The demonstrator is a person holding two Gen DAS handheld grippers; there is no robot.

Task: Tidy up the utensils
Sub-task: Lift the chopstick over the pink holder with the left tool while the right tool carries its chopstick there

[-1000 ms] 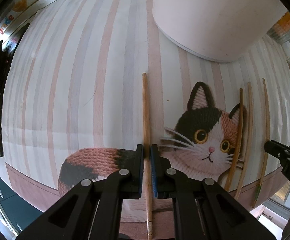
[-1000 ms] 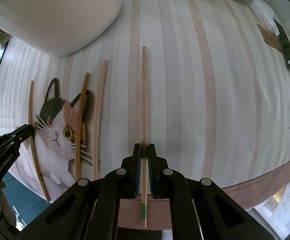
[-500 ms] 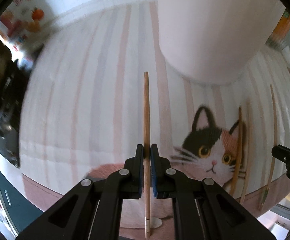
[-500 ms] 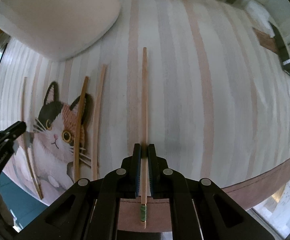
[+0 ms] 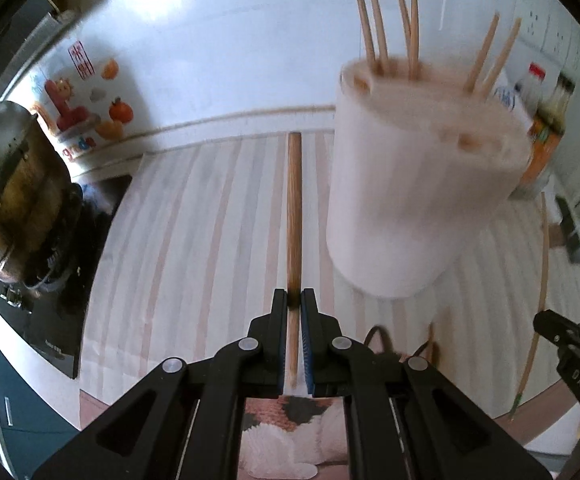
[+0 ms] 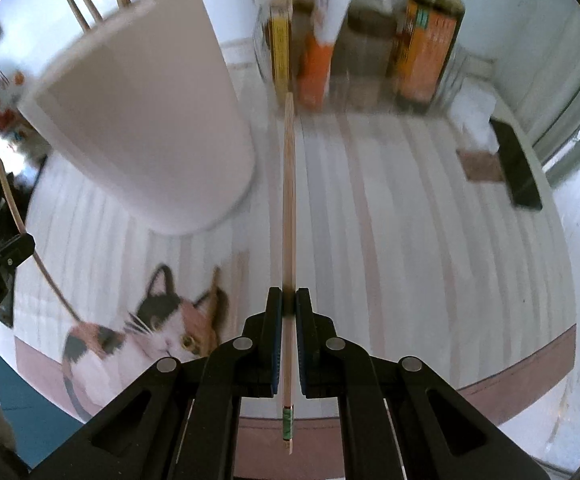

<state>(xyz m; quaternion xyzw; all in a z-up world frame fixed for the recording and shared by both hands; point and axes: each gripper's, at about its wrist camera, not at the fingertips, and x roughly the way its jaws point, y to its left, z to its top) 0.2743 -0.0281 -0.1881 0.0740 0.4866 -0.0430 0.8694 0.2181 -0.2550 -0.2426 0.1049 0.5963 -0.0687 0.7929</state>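
Observation:
My left gripper (image 5: 294,300) is shut on a wooden chopstick (image 5: 294,208) and holds it lifted above the striped cat mat (image 5: 193,216), pointing forward. My right gripper (image 6: 288,300) is shut on a second chopstick (image 6: 288,208) with a green band near its end, also lifted. A tall white utensil holder (image 5: 414,196) stands just right of the left chopstick, with several chopsticks (image 5: 378,24) standing in it. In the right wrist view the holder (image 6: 145,128) is left of the right chopstick. Two more chopsticks (image 6: 217,304) lie on the mat by the cat picture.
A metal pot (image 5: 13,188) sits on a black cooktop (image 5: 49,312) at the left. Sauce bottles and boxes (image 6: 426,36) stand at the back by the wall. A black object (image 6: 514,168) lies at the right of the mat. The mat's front edge is near me.
Both grippers have risen and tilted up with their chopsticks, off the mat. The holder's top and the back wall have come into view.

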